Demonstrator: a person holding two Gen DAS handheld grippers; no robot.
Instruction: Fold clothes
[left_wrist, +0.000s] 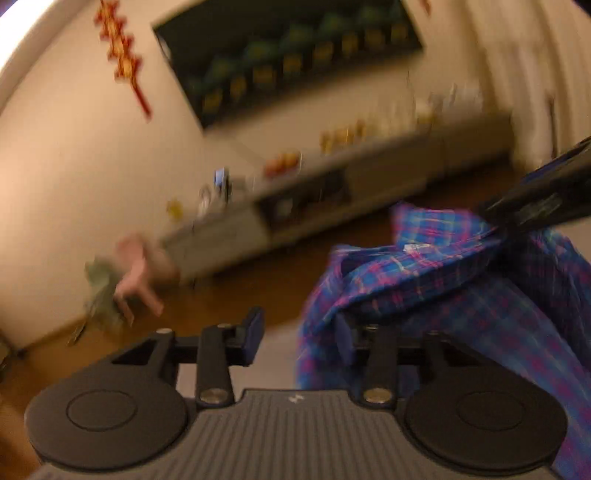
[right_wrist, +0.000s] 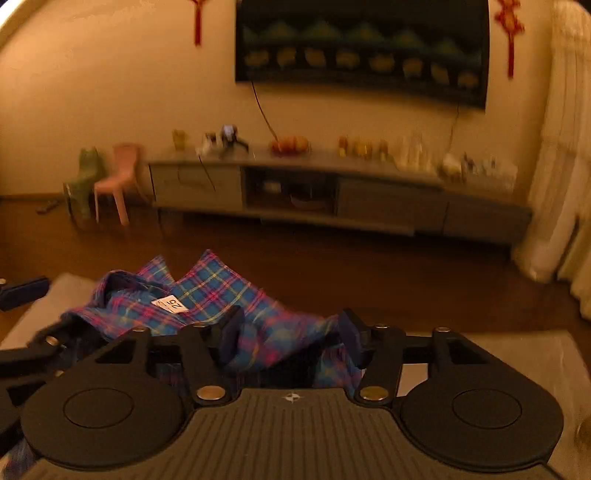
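One room, seen from two wrist cameras under dim amber light; the left view is tilted and blurred. One cream wall (right_wrist: 92, 96) stands far ahead of both claws and carries one dark framed picture (right_wrist: 364, 51) and hanging red knot ornaments: three in the right view, the clearest (right_wrist: 510, 33) at the picture's right. One pale curtain (right_wrist: 557, 155) hangs at the far right of the right claw. One long grey cabinet (right_wrist: 369, 199) runs along the wall's foot, its top crowded with small items too blurred to count. Two small plastic chairs stand left of the cabinet, one green (right_wrist: 83, 177) and one pink (right_wrist: 120, 177). One brown wooden floor (right_wrist: 369, 273) lies between the cabinet and the claws.

One pale grey worktop (right_wrist: 517, 354) lies under and just ahead of the claws. One blue-and-pink plaid shirt (right_wrist: 218, 291) lies crumpled on it, its collar raised and one white neck label (right_wrist: 170, 305) showing.

Two claws. The right claw (right_wrist: 291, 334) stands with its jaws apart; a fold of the shirt lies between them, with no firm pinch visible. The left claw (left_wrist: 301, 334) likewise stands with jaws apart; the shirt (left_wrist: 424, 280) bunches at its right finger, while the left finger (left_wrist: 253, 330) is clear of cloth. In the left view the right claw's body enters from the upper right, just over the collar.
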